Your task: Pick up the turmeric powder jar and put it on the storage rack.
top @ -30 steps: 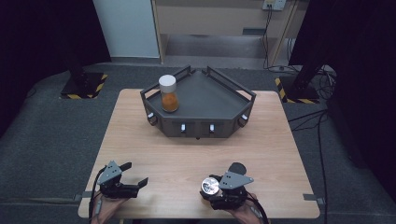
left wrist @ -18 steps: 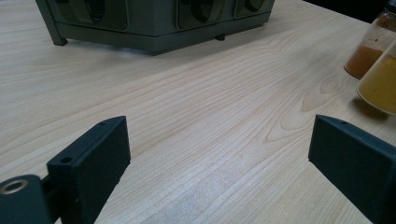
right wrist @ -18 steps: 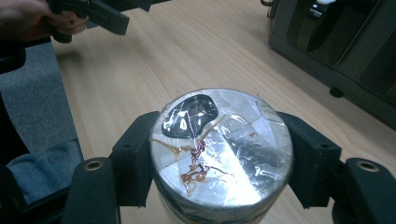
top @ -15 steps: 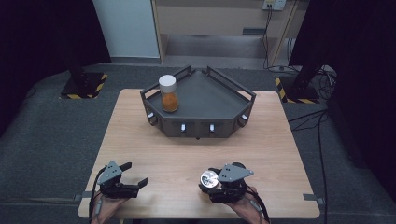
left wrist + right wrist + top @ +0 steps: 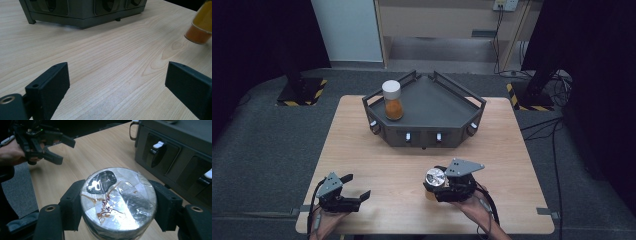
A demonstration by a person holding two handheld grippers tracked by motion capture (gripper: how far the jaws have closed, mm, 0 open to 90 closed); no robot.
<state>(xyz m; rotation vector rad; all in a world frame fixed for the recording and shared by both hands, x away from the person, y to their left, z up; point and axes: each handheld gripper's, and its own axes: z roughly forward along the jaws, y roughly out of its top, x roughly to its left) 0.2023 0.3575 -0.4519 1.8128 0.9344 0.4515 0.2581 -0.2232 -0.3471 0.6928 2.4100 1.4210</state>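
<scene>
Because the right tool point(image 5: 438, 183) clamps the foil-topped jar point(image 5: 117, 200) from both sides just under its rim, the jar sits upright and steady at the near edge of the tabletop point(image 5: 412, 165), prob. ready for a lift toward the dark tray point(image 5: 432, 107), where a white-capped jar point(image 5: 392, 100) w/ orange contents already stands. Whether its base touches the wood is hard to tell. The left tool point(image 5: 354, 189) rests wide open & empty, well apart at the near-left.

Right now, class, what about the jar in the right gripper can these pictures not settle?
- Jar body: right gripper view, hidden under its own foil-sealed top and the jaws.
- Jar top: left gripper view, cut off by the frame edge, blurred.
- Whether it touches the table: high view, the right gripper covers it.
</scene>
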